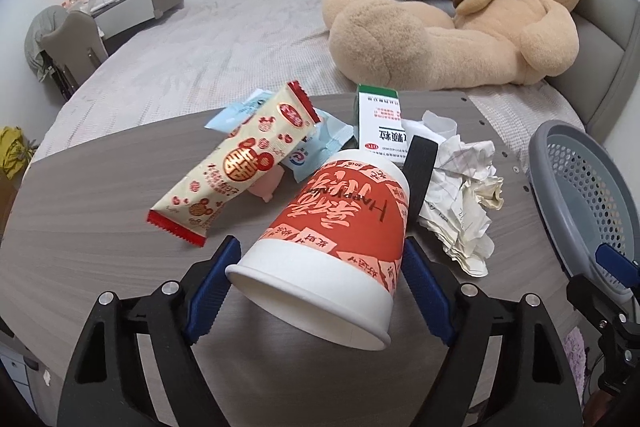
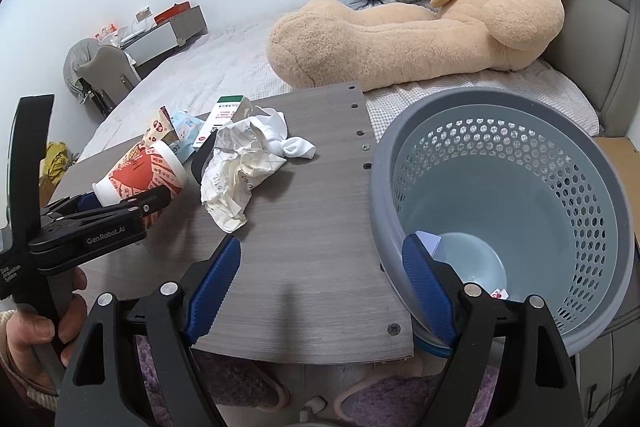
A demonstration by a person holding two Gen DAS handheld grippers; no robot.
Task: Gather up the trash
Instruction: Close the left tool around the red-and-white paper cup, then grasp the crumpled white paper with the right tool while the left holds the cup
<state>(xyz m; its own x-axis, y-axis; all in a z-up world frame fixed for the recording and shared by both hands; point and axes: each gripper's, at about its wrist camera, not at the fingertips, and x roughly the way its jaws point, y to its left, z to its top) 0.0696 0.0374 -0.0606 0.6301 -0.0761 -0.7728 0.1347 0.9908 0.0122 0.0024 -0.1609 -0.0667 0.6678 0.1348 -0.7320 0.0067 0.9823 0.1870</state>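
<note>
A red and white paper cup [image 1: 344, 227] lies on its side on the grey wooden table [image 1: 100, 227]. My left gripper [image 1: 320, 283] is open with its blue pads on either side of the cup's rim end; from the right wrist view [image 2: 120, 203] the cup [image 2: 140, 175] sits between its fingers. Beyond lie a cream and red snack wrapper [image 1: 236, 163], blue packets [image 1: 316, 147], a green and white box [image 1: 380, 123], crumpled paper [image 1: 464, 195] and a black strip [image 1: 420, 171]. My right gripper [image 2: 320, 287] is open and empty above the table's near edge, beside the grey perforated bin [image 2: 500, 195].
The bin [image 1: 580, 187] stands off the table's right edge and holds a few small scraps. A white cloth [image 2: 288, 139] lies by the crumpled paper [image 2: 232, 179]. A bed with a large teddy bear [image 2: 420, 27] is behind the table. Slippers lie on the purple rug below.
</note>
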